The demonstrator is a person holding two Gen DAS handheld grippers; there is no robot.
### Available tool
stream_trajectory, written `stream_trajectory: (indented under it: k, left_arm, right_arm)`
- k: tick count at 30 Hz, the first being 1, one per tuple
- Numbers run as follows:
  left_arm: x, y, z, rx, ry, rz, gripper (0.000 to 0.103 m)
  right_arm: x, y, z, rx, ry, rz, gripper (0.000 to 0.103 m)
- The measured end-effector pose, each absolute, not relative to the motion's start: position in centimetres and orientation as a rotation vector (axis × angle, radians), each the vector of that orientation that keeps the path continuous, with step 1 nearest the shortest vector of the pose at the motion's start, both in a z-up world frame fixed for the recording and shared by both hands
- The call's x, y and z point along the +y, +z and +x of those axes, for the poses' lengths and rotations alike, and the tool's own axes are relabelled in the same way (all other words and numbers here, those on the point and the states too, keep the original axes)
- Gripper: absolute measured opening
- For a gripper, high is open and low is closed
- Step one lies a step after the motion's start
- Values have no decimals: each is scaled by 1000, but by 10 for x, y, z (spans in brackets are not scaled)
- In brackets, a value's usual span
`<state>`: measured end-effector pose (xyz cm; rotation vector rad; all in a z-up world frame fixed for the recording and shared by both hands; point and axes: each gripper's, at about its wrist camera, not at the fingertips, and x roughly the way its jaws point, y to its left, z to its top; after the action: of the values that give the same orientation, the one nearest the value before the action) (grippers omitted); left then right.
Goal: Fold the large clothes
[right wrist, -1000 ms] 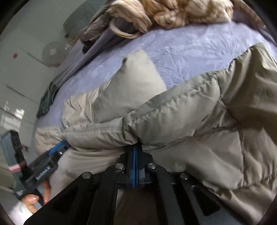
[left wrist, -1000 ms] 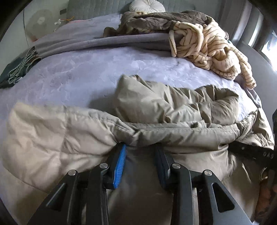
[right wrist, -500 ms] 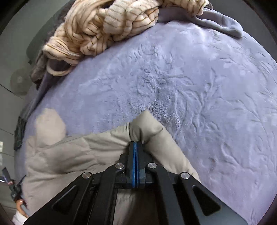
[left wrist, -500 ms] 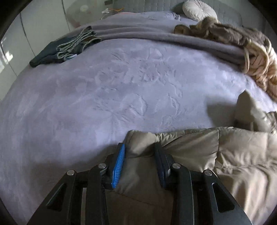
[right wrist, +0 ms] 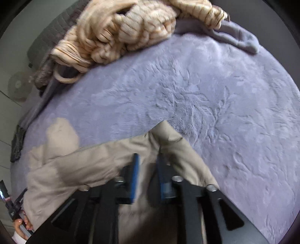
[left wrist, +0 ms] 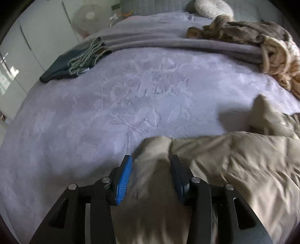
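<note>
A large beige puffer jacket (left wrist: 243, 165) lies on a lilac plush bedspread (left wrist: 112, 105). My left gripper (left wrist: 150, 163) is open, its blue pads standing either side of the jacket's near-left corner. My right gripper (right wrist: 148, 161) is open over the jacket's right corner (right wrist: 168, 135), the jaws blurred and apart. The jacket also shows in the right wrist view (right wrist: 84, 165), spread leftward with a sleeve or flap sticking up (right wrist: 60, 135).
A cream striped knit garment (right wrist: 121, 33) and a brown one (left wrist: 243, 33) are heaped at the bed's far side. A dark folded garment with a scarf (left wrist: 75, 62) lies far left. A fan (left wrist: 88, 16) stands by the wall. The other handset shows at the lower left (right wrist: 13, 206).
Both grippers carried the jacket's edge forward and laid it flat on the bed. Both have opened, letting go of the fabric; the right was shut on it half a second ago.
</note>
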<state>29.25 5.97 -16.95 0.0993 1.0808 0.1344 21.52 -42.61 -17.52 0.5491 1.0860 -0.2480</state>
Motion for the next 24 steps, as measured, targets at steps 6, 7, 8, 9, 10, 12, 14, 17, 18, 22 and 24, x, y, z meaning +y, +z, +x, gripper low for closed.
stream_trajectory:
  k: [6, 7, 8, 9, 10, 12, 14, 17, 18, 22, 24]
  left_arm:
    - [53, -144, 263, 1081, 93, 141, 45]
    - [52, -142, 258, 1090, 83, 135, 53]
    - [51, -140, 253, 1098, 76, 130, 65]
    - [49, -137, 246, 1091, 81, 126, 87]
    - [48, -133, 239, 1076, 85, 120, 93]
    - [44, -127, 227, 1074, 66, 111, 93]
    - [41, -127, 218, 1105, 55, 102, 93]
    - [36, -127, 201, 1159, 39, 96, 96]
    - [36, -127, 196, 1175, 33, 95, 103]
    - [33, -125, 171, 1204, 16, 98, 103]
    - [33, -125, 163, 1223, 11, 93, 103]
  right_arm:
    - [-412, -147, 182, 1041, -199, 570, 43]
    - [-409, -145, 178, 1040, -194, 578, 44]
    - [-406, -144, 171, 1042, -188, 590, 45]
    - [-403, -143, 168, 1046, -182, 598, 45]
    - [-400, -143, 166, 1051, -177, 602, 45]
    - [-394, -142, 154, 1062, -168, 603, 46]
    - [-387, -140, 143, 1072, -148, 606, 52]
    - [-375, -136, 124, 1085, -123, 602, 59]
    - [-371, -135, 117, 1091, -117, 602, 59]
    - [-362, -132, 90, 1109, -104, 627, 70]
    - [-359, -131, 75, 1113, -106, 654, 70]
